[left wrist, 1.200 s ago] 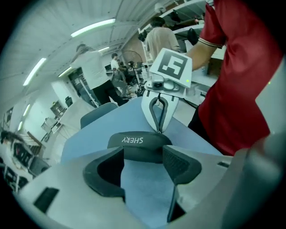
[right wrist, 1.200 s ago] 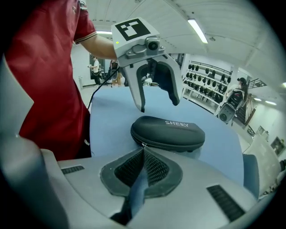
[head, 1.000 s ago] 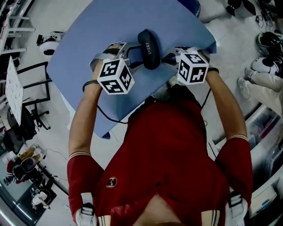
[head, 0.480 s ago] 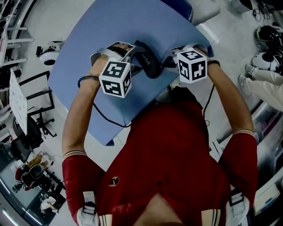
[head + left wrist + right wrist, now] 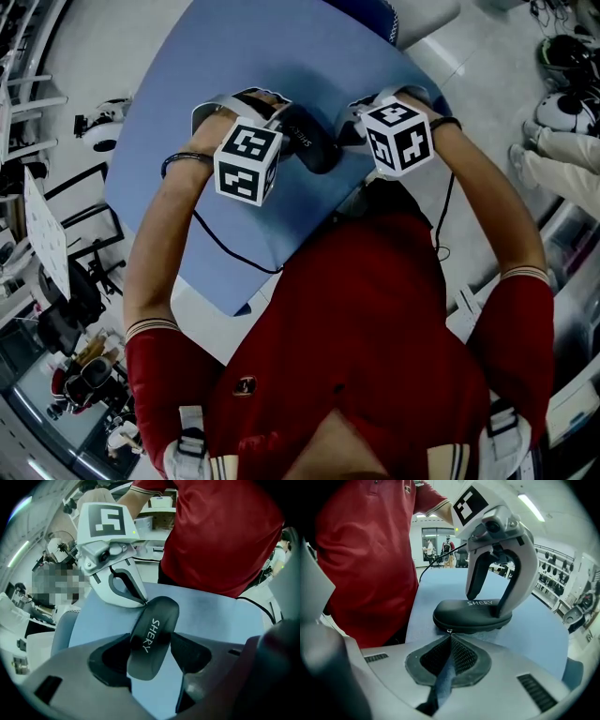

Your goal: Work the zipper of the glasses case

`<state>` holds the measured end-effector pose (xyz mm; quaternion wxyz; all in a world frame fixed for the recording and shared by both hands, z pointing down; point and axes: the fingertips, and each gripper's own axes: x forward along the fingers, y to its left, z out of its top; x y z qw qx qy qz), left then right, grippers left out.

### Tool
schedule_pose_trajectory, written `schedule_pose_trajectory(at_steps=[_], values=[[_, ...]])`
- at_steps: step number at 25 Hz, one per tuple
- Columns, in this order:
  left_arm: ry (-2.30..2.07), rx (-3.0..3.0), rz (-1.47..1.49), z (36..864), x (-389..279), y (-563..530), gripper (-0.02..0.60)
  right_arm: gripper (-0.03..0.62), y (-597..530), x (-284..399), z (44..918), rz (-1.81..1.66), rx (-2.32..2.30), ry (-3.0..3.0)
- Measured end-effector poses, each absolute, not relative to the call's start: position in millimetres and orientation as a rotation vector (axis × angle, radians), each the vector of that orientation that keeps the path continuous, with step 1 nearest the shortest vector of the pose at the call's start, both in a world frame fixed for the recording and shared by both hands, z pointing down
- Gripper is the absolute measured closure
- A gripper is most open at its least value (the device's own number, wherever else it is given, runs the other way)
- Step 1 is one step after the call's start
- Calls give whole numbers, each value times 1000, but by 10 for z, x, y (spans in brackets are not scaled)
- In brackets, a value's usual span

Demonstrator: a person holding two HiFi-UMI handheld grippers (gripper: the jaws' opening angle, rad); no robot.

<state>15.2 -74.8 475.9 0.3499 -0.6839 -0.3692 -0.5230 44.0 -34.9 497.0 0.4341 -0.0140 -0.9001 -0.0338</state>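
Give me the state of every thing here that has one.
case, zipped closed, lying on the table
zipper pull, at the case's end, seemingly pinched
left gripper, shut on the case
right gripper, shut on the zipper pull

There is one glasses case [image 5: 311,145], with one zipper pull [image 5: 449,631] showing at its end. There is one blue surface [image 5: 234,56]. There are two grippers, the left gripper [image 5: 151,638] and the right gripper [image 5: 450,637]. Each carries one marker cube, so two in all: left [image 5: 247,164] and right [image 5: 397,138]. One black cable [image 5: 225,246] runs over the surface's near edge. There are two dark wristbands, one on each wrist.
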Motion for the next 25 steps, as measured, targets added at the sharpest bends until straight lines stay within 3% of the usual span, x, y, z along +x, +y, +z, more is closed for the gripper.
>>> schedule_pose_trajectory(at_steps=[25], values=[[-966,-2065,-1284,4806,199,-645,327,595,5,439,5031,146,456,-2220]])
